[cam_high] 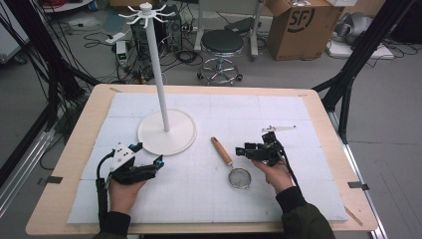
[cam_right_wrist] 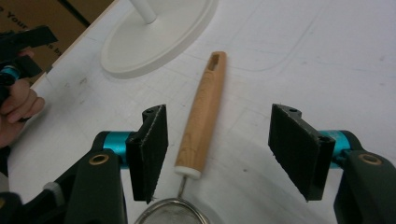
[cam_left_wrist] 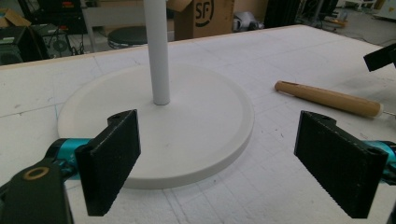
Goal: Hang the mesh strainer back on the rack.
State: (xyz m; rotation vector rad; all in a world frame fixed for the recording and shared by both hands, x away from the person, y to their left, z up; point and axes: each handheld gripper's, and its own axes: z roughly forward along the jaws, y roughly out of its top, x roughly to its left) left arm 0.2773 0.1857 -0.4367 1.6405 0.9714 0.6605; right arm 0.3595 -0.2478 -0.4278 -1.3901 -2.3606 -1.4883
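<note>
High view: a strainer point(cam_high: 233, 167) lies on the white surface point(cam_high: 298, 194) a little right of the frame's centre, its wooden handle point(cam_high: 221, 151) slanting up and to the left and its mesh bowl point(cam_high: 240, 178) at the lower end. The right tongs point(cam_high: 240, 151) sit just right of the handle, held by the hand point(cam_high: 276, 174) that comes in from the lower right; the jaws point left toward the handle and are released, with nothing pressed between them. The left tongs point(cam_high: 159, 162) rest at the lower left in the other hand point(cam_high: 124, 191), aimed toward the round base of the white stand point(cam_high: 165, 130), which rises to a ring of hooks at the top of the frame. A stool point(cam_high: 222, 47) and a box point(cam_high: 303, 27) stand on the floor beyond the surface.

Left gripper view: the left tongs point(cam_left_wrist: 233, 168) are spread wide and empty, one black jaw at the lower left and the other at the lower right. The stand point(cam_left_wrist: 161, 116) lies between and beyond them, its pole going up out of the frame. The handle point(cam_left_wrist: 329, 99) lies at the right, well clear of these jaws.

Right gripper view: the right tongs point(cam_right_wrist: 224, 156) are released, with the handle point(cam_right_wrist: 203, 119) lying in the gap between the jaws, nearer the left one and touching neither. The rim of the mesh bowl point(cam_right_wrist: 170, 212) shows at the bottom edge. The stand point(cam_right_wrist: 159, 39) sits at the upper left, and the other hand point(cam_right_wrist: 16, 109) at the far left edge.
</note>
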